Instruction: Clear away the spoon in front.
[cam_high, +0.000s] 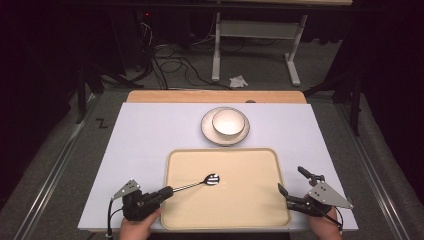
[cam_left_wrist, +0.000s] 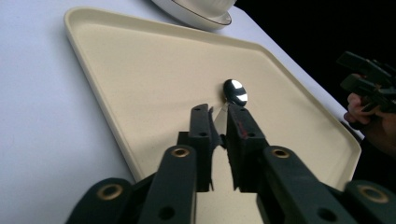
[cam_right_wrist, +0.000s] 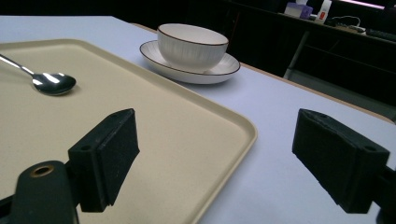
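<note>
White tabletop carries a cream tray at its near edge, and on the tray lies a metal spoon, bowl near the tray's middle, handle running toward the near left corner. Left gripper has that handle between narrowly parted jaws; whether the pads press it I cannot tell. Right gripper hangs wide and empty over the tray's near right corner. Beyond the tray's far edge a white bowl sits on a plate.
</note>
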